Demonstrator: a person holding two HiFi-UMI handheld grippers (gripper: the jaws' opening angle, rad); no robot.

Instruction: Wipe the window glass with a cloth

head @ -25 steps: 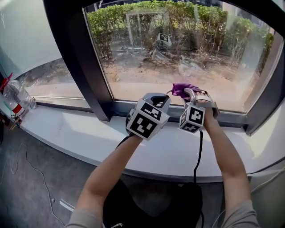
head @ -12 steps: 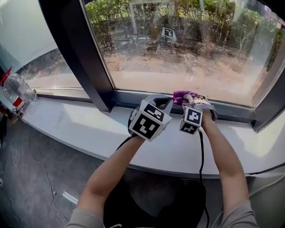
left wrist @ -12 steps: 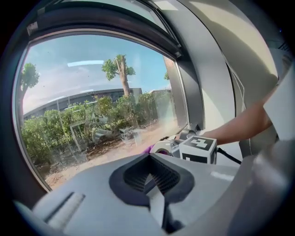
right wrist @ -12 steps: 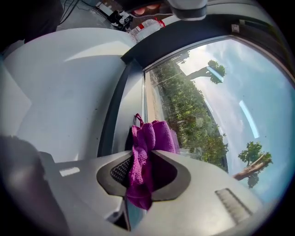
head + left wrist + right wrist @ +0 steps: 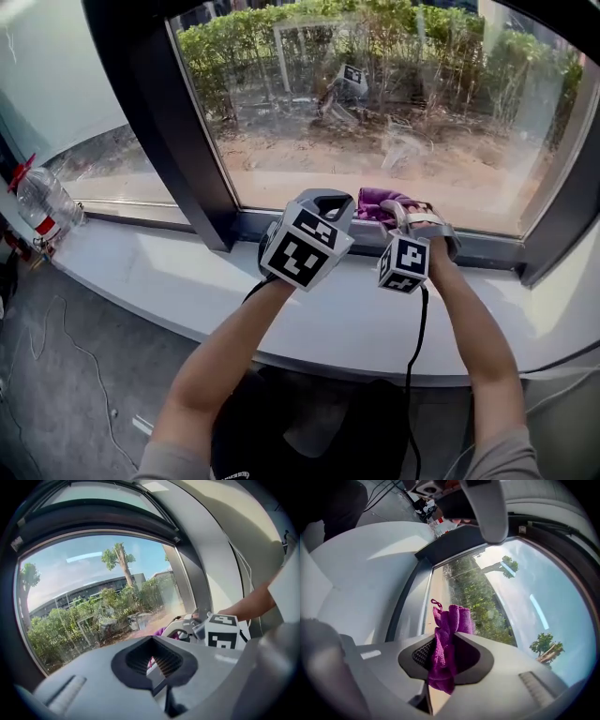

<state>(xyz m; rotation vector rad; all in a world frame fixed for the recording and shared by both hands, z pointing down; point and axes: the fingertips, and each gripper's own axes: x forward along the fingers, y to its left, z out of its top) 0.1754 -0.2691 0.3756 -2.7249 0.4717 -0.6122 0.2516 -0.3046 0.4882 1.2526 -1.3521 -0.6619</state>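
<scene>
Right gripper view: right gripper [image 5: 445, 645] is clenching a bunched purple cloth [image 5: 451, 620], middle hidden; left gripper [image 5: 153, 660], at 9 o'clock, is sitting closed, empty.

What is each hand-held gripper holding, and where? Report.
The right hand-held gripper clamps the purple fabric cloth, bunched, around its middle; the left hand-held gripper holds nothing.

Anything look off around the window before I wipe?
Nothing spilled or broken. The window glass is streaked with smudges, and the purple cloth sits bunched in the right gripper, not spread flat.
</scene>
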